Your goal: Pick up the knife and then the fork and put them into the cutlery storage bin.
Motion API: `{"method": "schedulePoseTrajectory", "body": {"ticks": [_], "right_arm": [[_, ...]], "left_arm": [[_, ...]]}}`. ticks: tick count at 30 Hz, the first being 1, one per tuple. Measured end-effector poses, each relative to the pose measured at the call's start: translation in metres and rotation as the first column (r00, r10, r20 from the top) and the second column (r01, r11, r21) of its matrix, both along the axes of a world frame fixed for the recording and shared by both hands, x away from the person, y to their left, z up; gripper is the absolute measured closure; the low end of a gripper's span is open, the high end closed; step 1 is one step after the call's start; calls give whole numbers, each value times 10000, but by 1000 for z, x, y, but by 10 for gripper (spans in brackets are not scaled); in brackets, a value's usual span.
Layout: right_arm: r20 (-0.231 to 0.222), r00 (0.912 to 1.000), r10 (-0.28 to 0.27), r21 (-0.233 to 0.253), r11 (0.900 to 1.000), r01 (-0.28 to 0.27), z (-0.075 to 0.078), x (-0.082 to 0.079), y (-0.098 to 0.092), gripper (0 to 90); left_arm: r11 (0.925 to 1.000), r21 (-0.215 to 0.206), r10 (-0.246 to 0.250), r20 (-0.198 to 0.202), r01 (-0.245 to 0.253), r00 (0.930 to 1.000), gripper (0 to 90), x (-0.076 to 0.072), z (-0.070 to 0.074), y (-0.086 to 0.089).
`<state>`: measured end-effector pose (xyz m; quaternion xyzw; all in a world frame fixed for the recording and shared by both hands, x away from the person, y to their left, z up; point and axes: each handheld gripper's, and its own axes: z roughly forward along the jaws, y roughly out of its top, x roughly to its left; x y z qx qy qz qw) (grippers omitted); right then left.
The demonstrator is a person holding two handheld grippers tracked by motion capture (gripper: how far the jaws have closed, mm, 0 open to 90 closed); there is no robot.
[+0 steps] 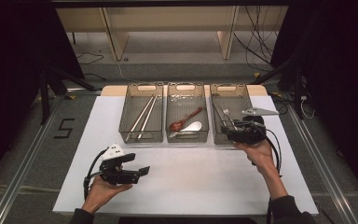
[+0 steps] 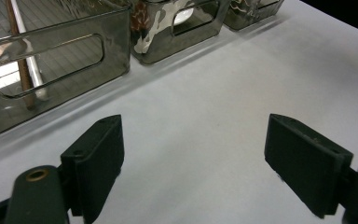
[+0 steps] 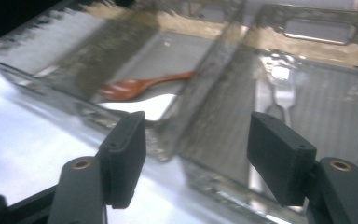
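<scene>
Our right gripper hovers over the near edge of the right bin — jaws spread, holding nothing — with the fork lying inside. Our left gripper is spread too, above the bare white table — well apart from the bins.

Right view motion-blurred — fork smeared, bin walls streaked, chopsticks cut by top edge
</scene>
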<state>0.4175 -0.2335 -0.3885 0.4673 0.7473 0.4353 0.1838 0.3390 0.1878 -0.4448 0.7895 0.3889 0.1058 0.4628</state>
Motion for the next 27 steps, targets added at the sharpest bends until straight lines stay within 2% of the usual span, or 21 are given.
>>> {"method": "schedulePoseTrajectory", "body": {"ticks": [3, 12, 19, 27], "right_arm": [[206, 9993, 312, 388, 9987, -320, 0, -15, 1, 361], [659, 9935, 927, 350, 9948, -951, -12, -52, 11, 332], [744, 9898, 1216, 347, 9916, -1244, -24, -72, 15, 323], [783, 9860, 1473, 240, 9885, -1495, -36, -88, 17, 303]], "left_arm": [[10000, -91, 18, 21, -18, 10000, 192, 0, 0, -1], [9999, -88, -59, 14, 59, 10000, 191, -2, 0, -1], [9999, -111, -88, -10, 87, 10000, 191, -4, 1, -2], [9999, -101, -132, 4, 132, 9999, 190, -5, 1, -2]]}}
